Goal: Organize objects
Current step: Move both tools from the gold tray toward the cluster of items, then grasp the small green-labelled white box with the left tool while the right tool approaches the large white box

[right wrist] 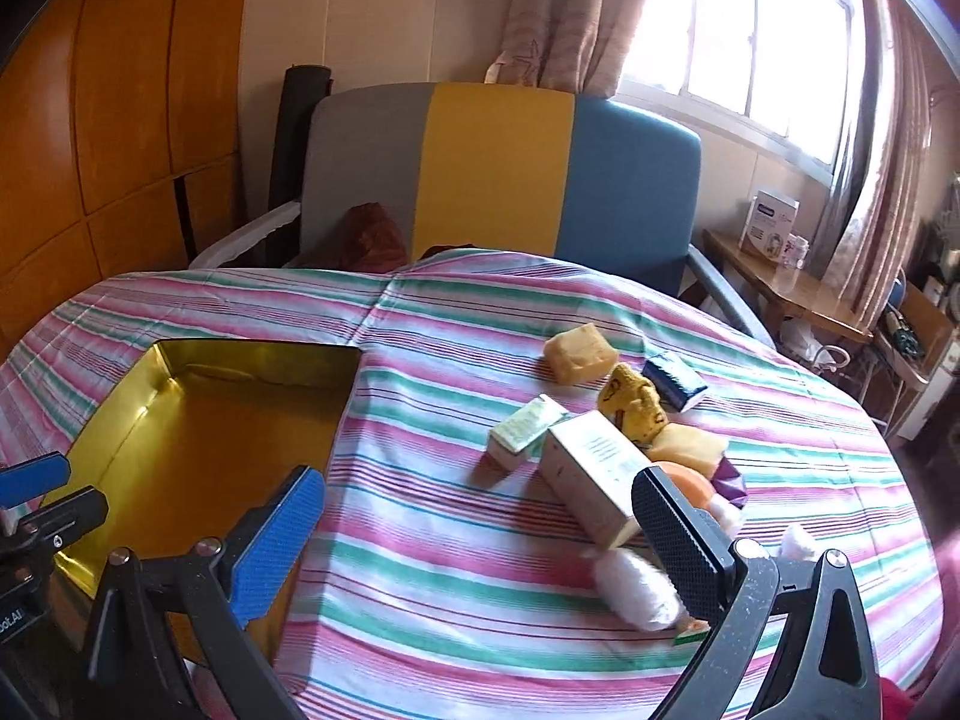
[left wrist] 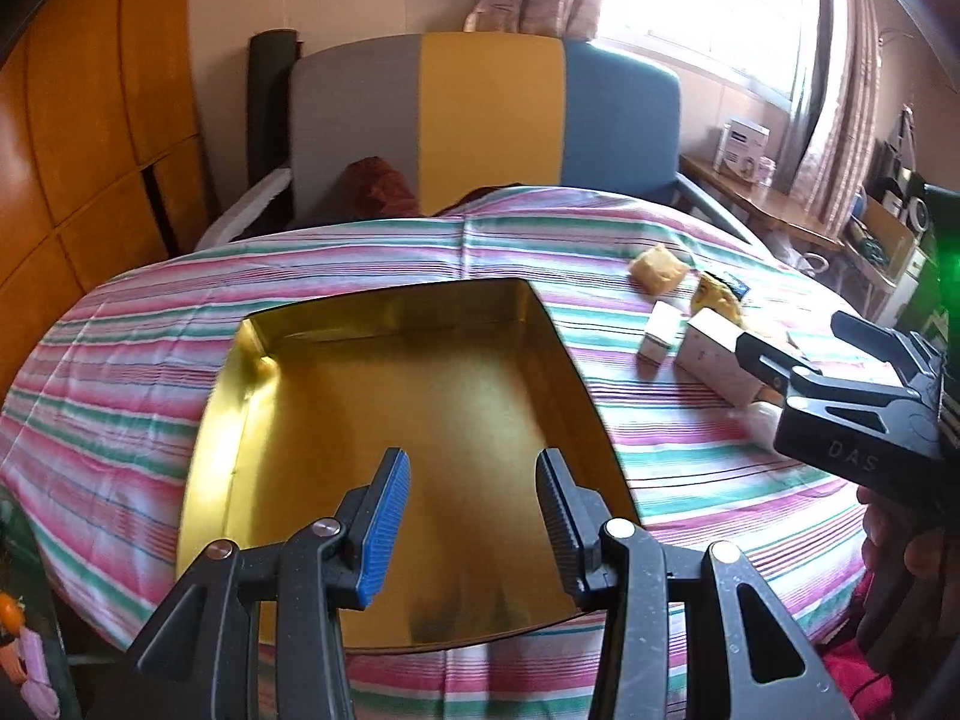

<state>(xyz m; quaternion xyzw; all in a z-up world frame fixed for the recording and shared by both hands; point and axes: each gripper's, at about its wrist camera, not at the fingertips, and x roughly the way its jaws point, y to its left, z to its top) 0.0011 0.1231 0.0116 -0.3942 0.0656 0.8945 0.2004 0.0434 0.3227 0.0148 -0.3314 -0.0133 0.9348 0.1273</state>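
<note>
Nearest me, my left gripper [left wrist: 474, 504] hangs over the gold tin [left wrist: 252, 420], its fingers partly apart with nothing between them. The tin sits open on the left of the striped tablecloth [right wrist: 450, 600]. To the right, my right gripper [right wrist: 480, 531] has its fingers spread wide, gripping nothing, above the cloth. Beyond it lies the clutter: a small green box [right wrist: 522, 429], a tall white box [right wrist: 594, 480] touching it, a yellow sponge block [right wrist: 579, 354], a yellow plush toy [right wrist: 636, 405], a dark blue packet [right wrist: 675, 381] and a white fluffy thing [right wrist: 636, 591].
</note>
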